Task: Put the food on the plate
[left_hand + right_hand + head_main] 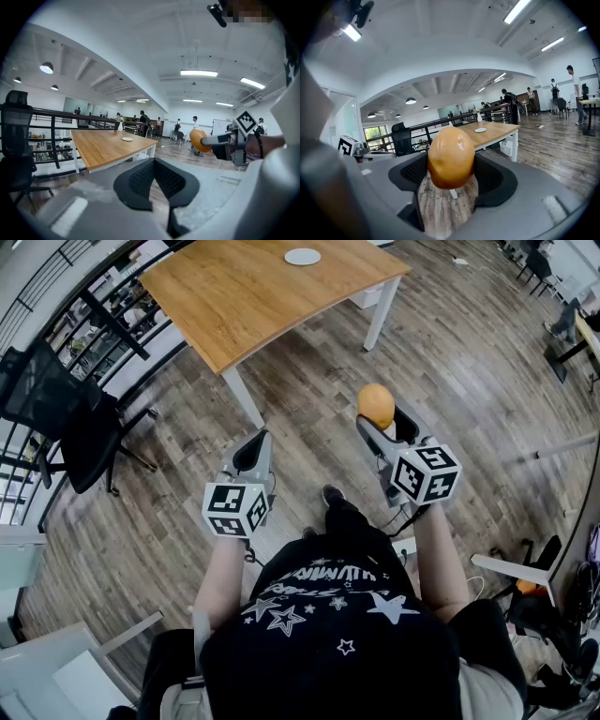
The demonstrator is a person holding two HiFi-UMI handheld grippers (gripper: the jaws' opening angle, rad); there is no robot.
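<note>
Well short of the bench [234, 296], the right gripper [377, 420] has its fingers clamped on the orange food [376, 403]. The left gripper [261, 442] has its fingers closed and empty. This looks like the carrying step. Next comes reaching the plate [302, 256] and lowering the food onto it.

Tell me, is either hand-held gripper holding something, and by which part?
The right hand-held gripper clamps the orange food by its two sides. The left hand-held gripper is shut, empty.

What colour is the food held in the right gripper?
The food is glossy orange-brown, clearest in the right gripper view.
</note>
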